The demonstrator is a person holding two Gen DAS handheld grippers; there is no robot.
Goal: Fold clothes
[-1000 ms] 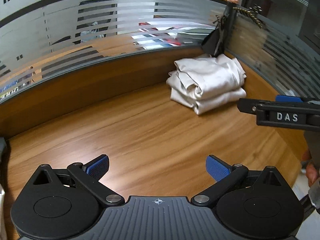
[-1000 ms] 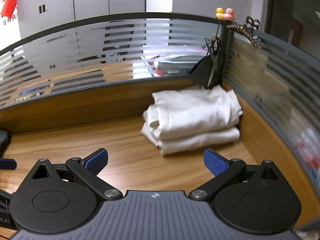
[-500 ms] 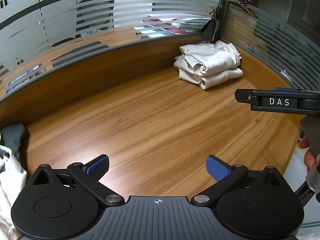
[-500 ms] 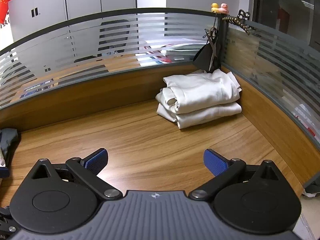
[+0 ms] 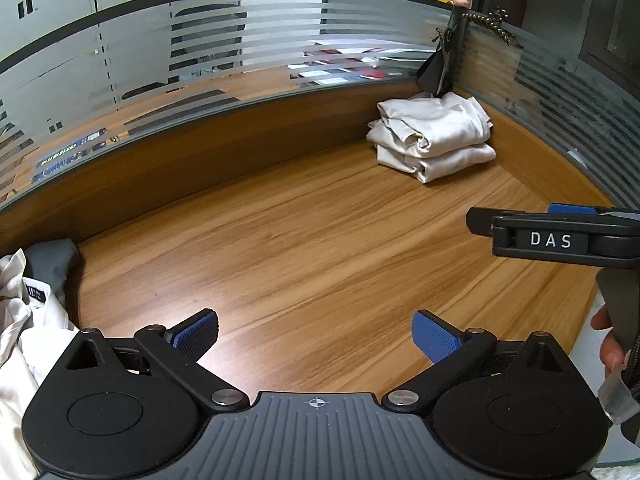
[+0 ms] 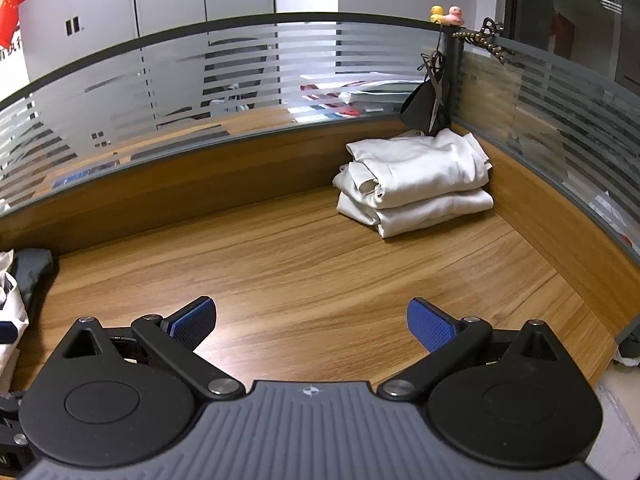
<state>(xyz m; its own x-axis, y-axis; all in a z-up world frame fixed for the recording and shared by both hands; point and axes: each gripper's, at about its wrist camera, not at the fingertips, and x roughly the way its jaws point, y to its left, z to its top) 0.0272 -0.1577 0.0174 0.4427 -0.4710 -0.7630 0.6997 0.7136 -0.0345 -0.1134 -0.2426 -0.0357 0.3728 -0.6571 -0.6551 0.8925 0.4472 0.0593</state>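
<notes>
- While both grippers hang above the wooden desk (image 5: 304,240), the left gripper (image 5: 316,334) and right gripper (image 6: 312,322) have fingers spread wide, holding nothing.
- Folded clothes (image 6: 416,182) sit stacked in the far right corner (white); unfolded clothes (image 5: 24,320) lie at the left edge.
- Since a second ago, both grippers have drawn back from the stack.
</notes>
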